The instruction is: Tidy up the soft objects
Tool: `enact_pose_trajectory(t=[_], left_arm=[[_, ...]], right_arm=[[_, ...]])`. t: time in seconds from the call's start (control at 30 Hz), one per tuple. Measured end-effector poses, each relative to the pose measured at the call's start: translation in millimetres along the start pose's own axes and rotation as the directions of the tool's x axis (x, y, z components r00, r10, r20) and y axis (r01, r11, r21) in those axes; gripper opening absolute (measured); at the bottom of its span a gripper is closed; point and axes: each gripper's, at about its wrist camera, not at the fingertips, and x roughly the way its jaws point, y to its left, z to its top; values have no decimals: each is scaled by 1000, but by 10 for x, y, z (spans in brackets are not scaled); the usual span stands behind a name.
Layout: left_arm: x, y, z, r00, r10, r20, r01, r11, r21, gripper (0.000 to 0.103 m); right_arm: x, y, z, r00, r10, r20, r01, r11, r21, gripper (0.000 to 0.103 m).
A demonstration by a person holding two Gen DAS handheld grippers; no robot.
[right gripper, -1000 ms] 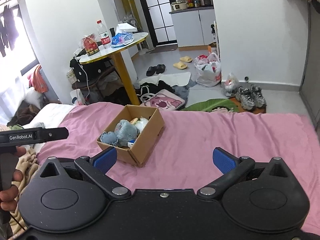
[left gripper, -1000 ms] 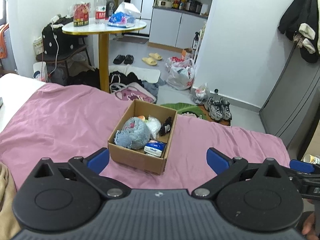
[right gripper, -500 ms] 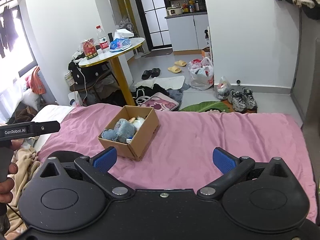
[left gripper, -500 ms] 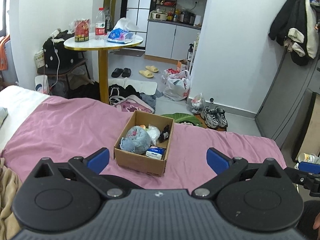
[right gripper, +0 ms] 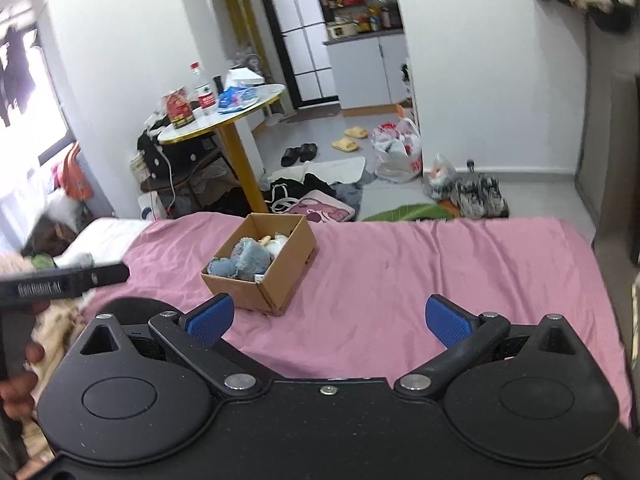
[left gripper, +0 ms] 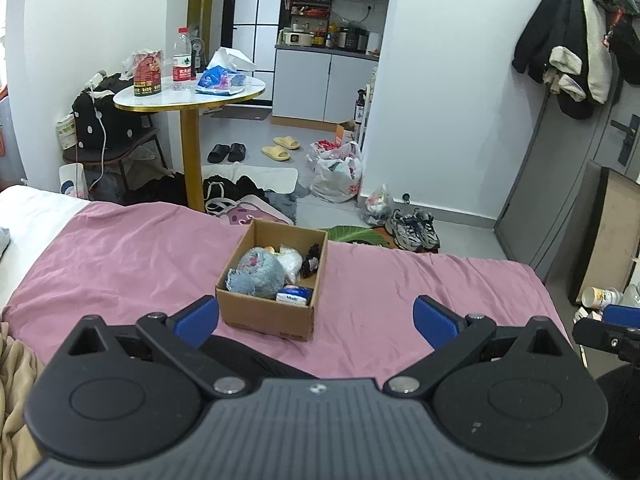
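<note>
An open cardboard box stands on the pink bed sheet. It holds a grey-blue plush toy, a white soft item, a small black toy and a blue tissue pack. The box also shows in the right wrist view, with the plush inside. My left gripper is open and empty, held back from the box. My right gripper is open and empty, to the right of the box. The left gripper's body shows at the left edge.
A round table with a bottle and packets stands beyond the bed. Bags, slippers and shoes lie on the floor. A beige blanket lies at the left. A grey door and hanging coats are on the right.
Both grippers have drawn back and up from the box, which looks smaller and farther. Both stay open and empty. The right view is slightly blurred from motion.
</note>
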Motion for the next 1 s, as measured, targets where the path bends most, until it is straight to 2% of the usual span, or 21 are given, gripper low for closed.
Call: enact_pose_trajectory(t=[0.1, 0.23, 0.37, 0.6, 1.0], left_arm=[[-12, -28, -48, 1000, 4, -2, -4, 1000, 14, 102], [-38, -48, -84, 1000, 7, -5, -7, 1000, 14, 102], [-69, -61, -98, 1000, 6, 0, -6, 1000, 19, 102], [-118, -86, -125, 1000, 3, 1, -3, 1000, 19, 102], [-146, -76, -131, 1000, 2, -1, -2, 1000, 18, 102]], right_arm=[[-71, 46, -9, 999, 31, 29, -31, 999, -19, 103], [-34, 43, -40, 1000, 13, 14, -13, 1000, -13, 103], [-72, 16, -71, 999, 37, 23, -37, 999, -2, 103], [-72, 86, -113, 1000, 15, 17, -14, 999, -48, 103], [-94, 139, -129, 999, 26, 19, -24, 998, -66, 103]])
